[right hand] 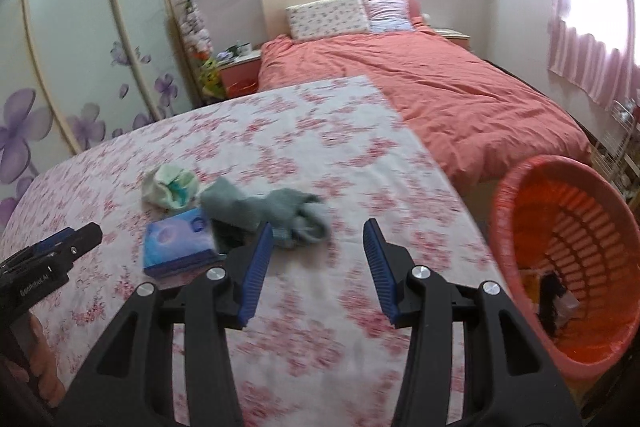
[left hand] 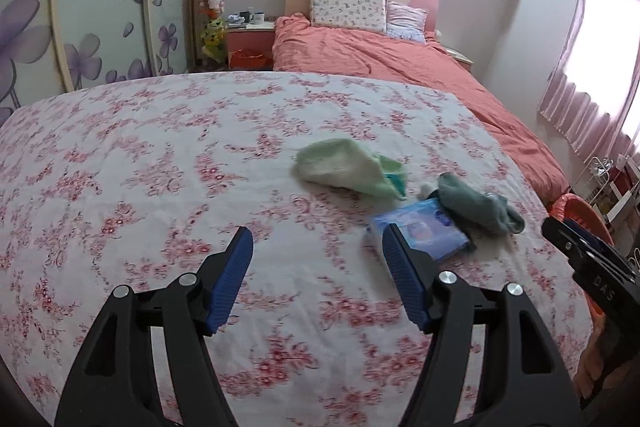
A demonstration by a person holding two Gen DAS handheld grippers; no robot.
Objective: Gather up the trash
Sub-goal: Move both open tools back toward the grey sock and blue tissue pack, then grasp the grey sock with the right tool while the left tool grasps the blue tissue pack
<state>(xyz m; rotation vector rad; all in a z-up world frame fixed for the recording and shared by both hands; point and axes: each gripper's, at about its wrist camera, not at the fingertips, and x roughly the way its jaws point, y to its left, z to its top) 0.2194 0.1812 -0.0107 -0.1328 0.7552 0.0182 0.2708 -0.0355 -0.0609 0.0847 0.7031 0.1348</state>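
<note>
black tool (left hand: 318,245) frames, ribbed blue pads (right hand: 256,267), silver screws, white lettering

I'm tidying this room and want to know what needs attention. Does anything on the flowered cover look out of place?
Yes. A light green cloth lies crumpled, a grey-green cloth is bunched beside it, and a blue packet sits askew against them. All are loose clutter on the flowered cover; the orange basket stands off its edge.

Home bedroom, made bed (left hand: 400,67) with pillows (left hand: 348,10), flower-printed wardrobe doors (left hand: 100,7), pink curtains (left hand: 592,67), bedside table (left hand: 250,39)
</note>
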